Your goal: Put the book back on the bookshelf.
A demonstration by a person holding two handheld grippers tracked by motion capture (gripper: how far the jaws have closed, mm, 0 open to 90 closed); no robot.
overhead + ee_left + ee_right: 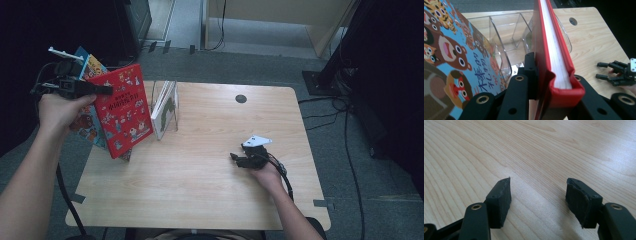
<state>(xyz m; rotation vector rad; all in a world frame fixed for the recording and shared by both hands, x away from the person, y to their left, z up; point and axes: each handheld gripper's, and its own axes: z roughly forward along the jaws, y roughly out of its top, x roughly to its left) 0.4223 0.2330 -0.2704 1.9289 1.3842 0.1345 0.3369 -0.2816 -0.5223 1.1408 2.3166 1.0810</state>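
Note:
My left gripper (106, 90) is raised over the table's left edge and shut on a red hardcover picture book (124, 111), which hangs tilted above the table. In the left gripper view the jaws clamp that red book (544, 37) near its spine, page edges facing up. Just behind it is a blue animal picture book (86, 125), large at the left (454, 62) of that view. My right gripper (239, 159) rests low on the wooden table (200, 195), right of centre. Its jaws stand open with nothing between them (537, 188).
A clear acrylic book stand (167, 107) at the table's back left holds a white book with a green picture; its clear walls (506, 37) lie just beyond the red book. A round cable hole (241, 98) is near the far edge. Cables lie on the floor at right.

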